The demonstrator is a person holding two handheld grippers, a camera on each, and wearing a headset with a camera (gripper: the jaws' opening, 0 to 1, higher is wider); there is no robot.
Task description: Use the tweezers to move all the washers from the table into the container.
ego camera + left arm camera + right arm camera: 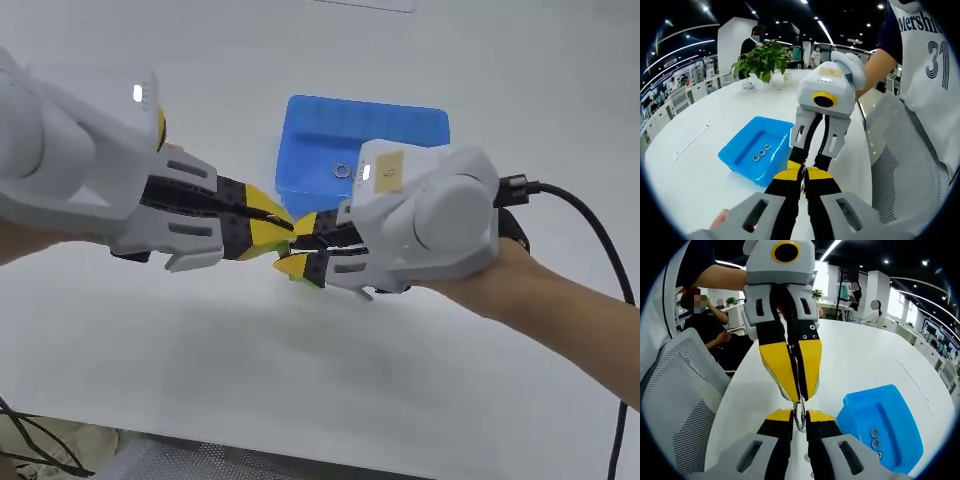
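Observation:
The two grippers meet tip to tip above the white table. The left gripper (284, 226) comes in from the left and the right gripper (297, 256) from the right, held by a hand. In the right gripper view, thin metal tweezers (799, 410) run between the yellow jaws of the left gripper (800, 396) and down into the jaws of my right gripper (800, 417); both are shut on them. The blue container (420, 128) stands just behind, with a washer (342, 170) in it. The left gripper view shows three washers (761, 151) in the container (740, 159).
The table's near edge (300, 455) runs along the bottom, with cables below it at the left. A black cable (590, 225) trails from the right gripper. A mesh chair (685, 405) stands beside the table, and a potted plant (762, 60) sits at its far end.

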